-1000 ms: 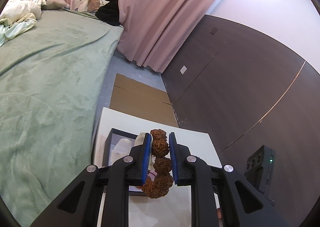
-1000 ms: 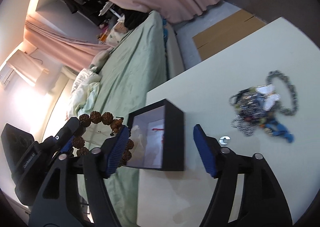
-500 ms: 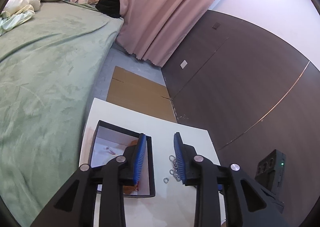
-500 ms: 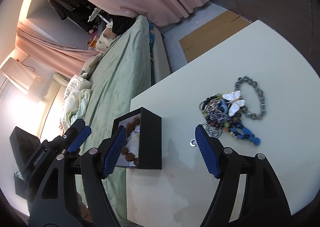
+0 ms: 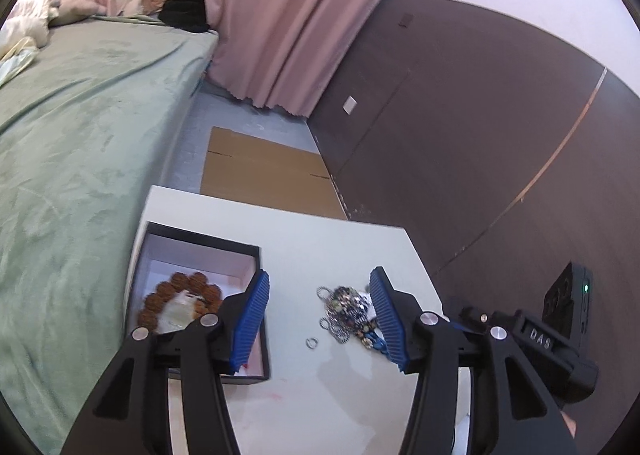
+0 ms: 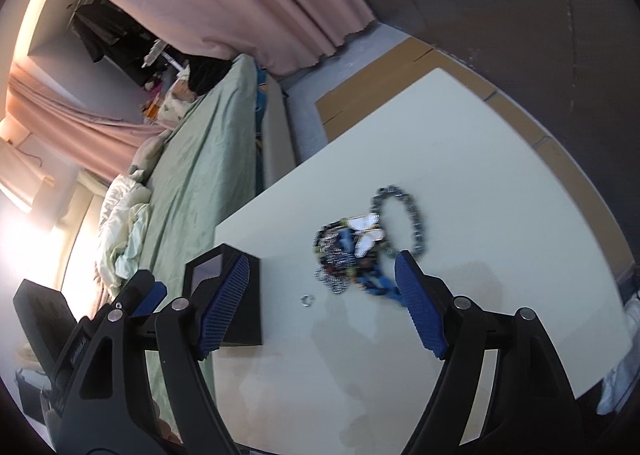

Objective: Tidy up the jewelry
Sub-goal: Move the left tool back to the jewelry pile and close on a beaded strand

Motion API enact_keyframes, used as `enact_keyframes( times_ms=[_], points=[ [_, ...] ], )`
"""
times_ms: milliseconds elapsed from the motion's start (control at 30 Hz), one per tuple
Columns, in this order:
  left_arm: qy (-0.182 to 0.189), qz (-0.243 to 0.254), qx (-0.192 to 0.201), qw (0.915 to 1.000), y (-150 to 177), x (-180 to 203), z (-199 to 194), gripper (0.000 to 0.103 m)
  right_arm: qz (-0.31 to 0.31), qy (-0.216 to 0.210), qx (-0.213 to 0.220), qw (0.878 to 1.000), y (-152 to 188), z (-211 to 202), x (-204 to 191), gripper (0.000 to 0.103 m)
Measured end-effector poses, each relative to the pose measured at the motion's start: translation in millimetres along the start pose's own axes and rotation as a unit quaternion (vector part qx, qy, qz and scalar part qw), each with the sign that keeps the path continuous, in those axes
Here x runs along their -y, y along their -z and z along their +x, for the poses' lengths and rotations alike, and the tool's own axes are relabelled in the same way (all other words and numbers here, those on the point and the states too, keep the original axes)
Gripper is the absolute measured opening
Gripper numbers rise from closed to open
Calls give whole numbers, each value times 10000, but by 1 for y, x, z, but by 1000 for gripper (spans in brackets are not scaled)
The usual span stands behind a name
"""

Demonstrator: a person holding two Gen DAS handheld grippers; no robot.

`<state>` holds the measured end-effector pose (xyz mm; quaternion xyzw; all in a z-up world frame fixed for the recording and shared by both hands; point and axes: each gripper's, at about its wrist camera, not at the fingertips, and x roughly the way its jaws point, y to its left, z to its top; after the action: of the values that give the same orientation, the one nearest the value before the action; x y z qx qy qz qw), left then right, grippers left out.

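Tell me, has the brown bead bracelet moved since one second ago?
Yes. The brown bead bracelet went from between the left gripper's fingers into the black box.

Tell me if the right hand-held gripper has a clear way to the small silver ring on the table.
Probably yes: the right hand-held gripper is open and empty, and the silver ring lies alone on the bare table, apart from the jewelry pile and black box.

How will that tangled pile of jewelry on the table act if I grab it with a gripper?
The jewelry pile looks like loose chains and beads, so it would probably sag and dangle rather than lift stiffly. Strands seem intertwined, so several pieces, perhaps the white butterfly, may come up together. The small ring lies apart and would likely stay behind.
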<state>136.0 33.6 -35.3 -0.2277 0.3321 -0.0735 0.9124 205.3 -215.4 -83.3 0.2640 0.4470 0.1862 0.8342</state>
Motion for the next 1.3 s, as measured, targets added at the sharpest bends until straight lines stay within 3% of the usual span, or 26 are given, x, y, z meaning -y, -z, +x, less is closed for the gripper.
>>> enact_keyframes(
  times_ms=[300,633,800,1300],
  points=[
    [86,346,-406,9985,16,27,34,50,336,229,-144,9991,-6,-6,27,76],
    [126,464,-852,9952,30,47,80,48,637,103,-321,9974,-10,-8,44,76],
    [18,256,-1055,9941,35,39,103,28,672,18,-346,9971,-13,-10,46,76],
    [3,-230,-1349,9906,53,27,146,19,704,18,-419,9966,-12,-6,47,76]
  ],
)
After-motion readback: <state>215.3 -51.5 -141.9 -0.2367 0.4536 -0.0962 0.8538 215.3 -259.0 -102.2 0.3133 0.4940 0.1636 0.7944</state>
